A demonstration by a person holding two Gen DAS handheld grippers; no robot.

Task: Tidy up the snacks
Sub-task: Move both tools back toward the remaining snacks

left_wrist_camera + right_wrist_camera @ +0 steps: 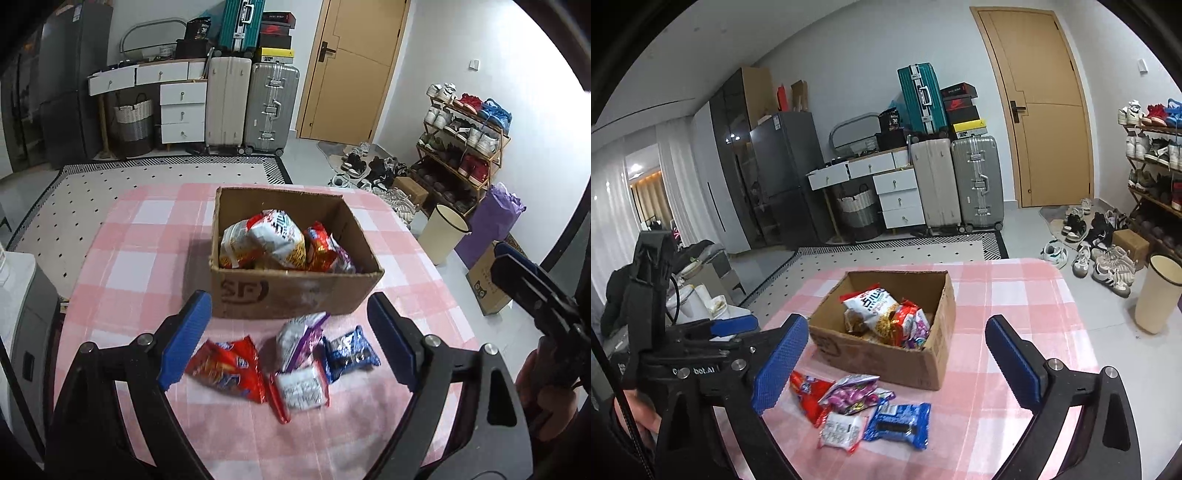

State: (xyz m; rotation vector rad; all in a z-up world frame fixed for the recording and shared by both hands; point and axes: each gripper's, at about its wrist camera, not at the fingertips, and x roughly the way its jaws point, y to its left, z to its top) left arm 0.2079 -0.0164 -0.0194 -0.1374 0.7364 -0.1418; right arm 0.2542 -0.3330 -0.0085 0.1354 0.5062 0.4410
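A cardboard box (291,295) (916,365) stands on the pink checked tablecloth (147,258) (1015,295) and holds several snack packets (273,243) (882,314). In front of it lie a red packet (229,365) (807,395), a purple-and-silver packet (299,336) (853,393), a white packet with red edges (299,387) (842,430) and a blue packet (351,354) (899,424). My left gripper (290,343) hovers open above these loose packets, holding nothing. My right gripper (897,365) also stands open and empty, above the packets and the box's near side.
Beyond the table lie a patterned rug (92,206), suitcases (269,107), a white drawer unit (183,110) and a wooden door (351,70). A shoe rack (461,147), a cream bin (443,236) and loose shoes (1108,262) stand to the right.
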